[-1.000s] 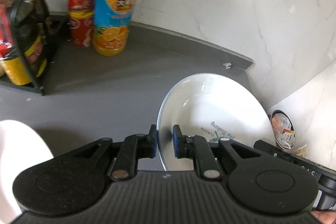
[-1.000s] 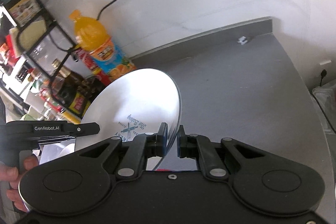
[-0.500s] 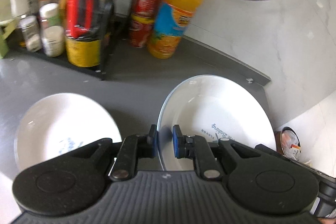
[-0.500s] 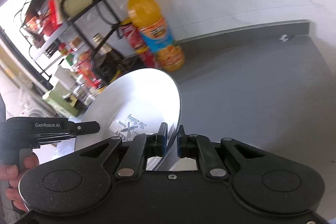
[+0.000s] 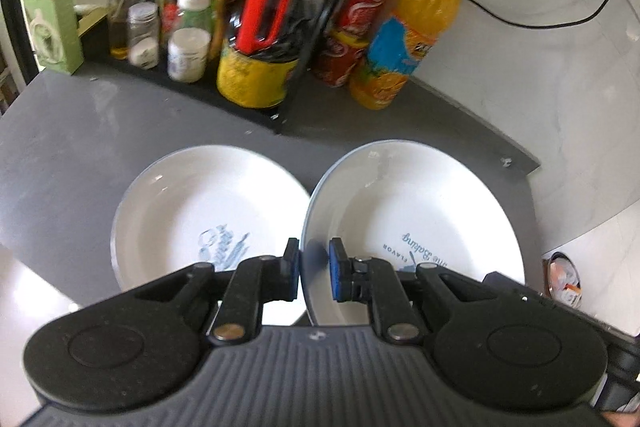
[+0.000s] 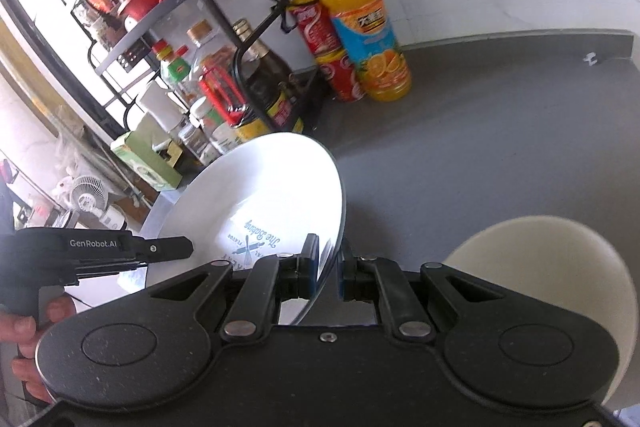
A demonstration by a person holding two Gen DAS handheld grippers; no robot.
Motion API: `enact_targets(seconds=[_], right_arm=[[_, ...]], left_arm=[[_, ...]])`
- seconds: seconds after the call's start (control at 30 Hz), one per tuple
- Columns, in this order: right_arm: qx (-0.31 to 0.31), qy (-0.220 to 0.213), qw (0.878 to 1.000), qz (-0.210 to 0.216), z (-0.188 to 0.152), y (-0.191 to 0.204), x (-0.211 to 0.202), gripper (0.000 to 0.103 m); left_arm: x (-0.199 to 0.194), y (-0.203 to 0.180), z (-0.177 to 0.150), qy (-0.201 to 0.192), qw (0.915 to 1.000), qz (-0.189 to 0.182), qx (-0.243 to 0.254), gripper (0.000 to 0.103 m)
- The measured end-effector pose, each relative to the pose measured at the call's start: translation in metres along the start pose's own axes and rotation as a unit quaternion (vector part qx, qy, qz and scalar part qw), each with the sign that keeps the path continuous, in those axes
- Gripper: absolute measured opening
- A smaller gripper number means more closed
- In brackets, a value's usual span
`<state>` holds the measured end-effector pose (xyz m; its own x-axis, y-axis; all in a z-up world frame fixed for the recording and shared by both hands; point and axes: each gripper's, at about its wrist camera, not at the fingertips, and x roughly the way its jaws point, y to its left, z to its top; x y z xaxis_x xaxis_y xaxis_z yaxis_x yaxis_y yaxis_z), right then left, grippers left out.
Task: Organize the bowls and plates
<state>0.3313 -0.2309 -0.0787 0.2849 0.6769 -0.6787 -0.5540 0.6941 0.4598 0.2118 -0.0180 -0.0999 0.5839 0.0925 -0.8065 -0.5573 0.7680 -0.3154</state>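
Observation:
A white plate with blue print [image 5: 424,203] hangs tilted above the grey counter [image 5: 72,147], held at two opposite rims. My left gripper [image 5: 314,271] is shut on its left rim. My right gripper [image 6: 328,271] is shut on the other rim, where the same plate [image 6: 272,195] fills the middle of the right wrist view. That view also shows the left gripper [image 6: 186,249] at the plate's far side, with a hand on its handle. A second white printed plate [image 5: 192,211] lies flat on the counter just left of the held one. A cream bowl [image 6: 556,267] sits at the lower right.
A black rack [image 5: 288,99] with bottles and jars stands at the back left. Beside it are stacked red cans [image 5: 352,31] and an orange juice bottle [image 5: 404,39] against the marble wall. A green box [image 5: 52,27] is far left. The counter ends at the right above a bin [image 5: 564,279].
Both grippers carried the plate leftward along the counter. The rack of bottles and the second plate came fully into the left view, and the cream bowl entered the right view.

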Motion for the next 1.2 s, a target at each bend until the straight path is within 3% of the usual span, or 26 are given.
enact_targets(seconds=[0.7, 1.2], right_arm=[[0.024, 0.035, 0.999, -0.015, -0.028, 0.054, 0.055, 0.009], [0.043, 0.064, 0.995, -0.056, -0.038, 0.061, 0.095, 0.009]], left_arm=[[0.016, 0.094, 0.004, 0.051, 0.9987, 0.005, -0.008, 0.013], [0.064, 0.124, 0.014, 0.1, 0.995, -0.001, 0.006, 0.013]])
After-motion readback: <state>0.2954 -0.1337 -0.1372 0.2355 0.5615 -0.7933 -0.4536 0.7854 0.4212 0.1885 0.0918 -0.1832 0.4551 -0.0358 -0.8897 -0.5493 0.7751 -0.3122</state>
